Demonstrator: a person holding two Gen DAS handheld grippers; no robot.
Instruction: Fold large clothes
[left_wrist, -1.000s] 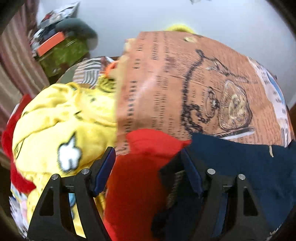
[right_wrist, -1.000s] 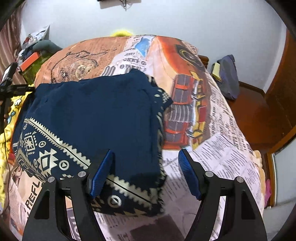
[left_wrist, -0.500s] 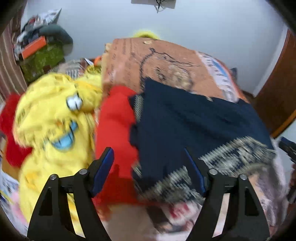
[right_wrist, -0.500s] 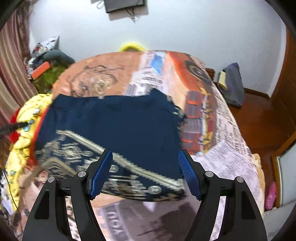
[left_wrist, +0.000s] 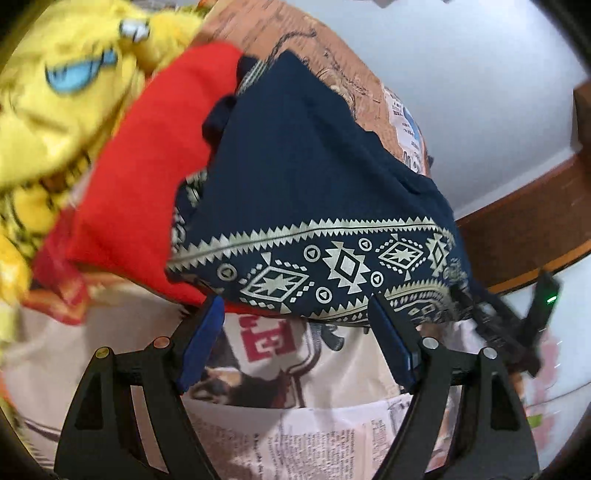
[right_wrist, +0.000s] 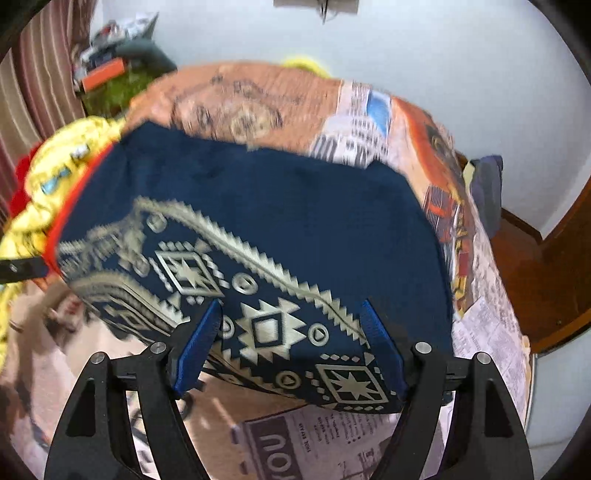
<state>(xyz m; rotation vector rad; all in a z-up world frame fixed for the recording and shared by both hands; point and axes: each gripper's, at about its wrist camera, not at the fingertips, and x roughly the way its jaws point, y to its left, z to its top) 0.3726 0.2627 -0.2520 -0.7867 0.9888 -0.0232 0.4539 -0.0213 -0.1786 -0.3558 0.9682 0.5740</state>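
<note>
Bed with the newsprint sheet carries everything. Navy patterned garment lies folded mid-bed, border at the near edge, partly overlapping the red garment on its left; yellow plush blanket heaped far left, likely parked. Left gripper and right gripper hover at the near border, jaws wide, just opened further, gripping nothing. Versus a second ago: left view swung right onto the navy piece.

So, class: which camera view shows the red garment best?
The left wrist view: the red garment lies broad between the yellow fabric and the navy patterned cloth. The right wrist view shows only a thin red edge.
</note>
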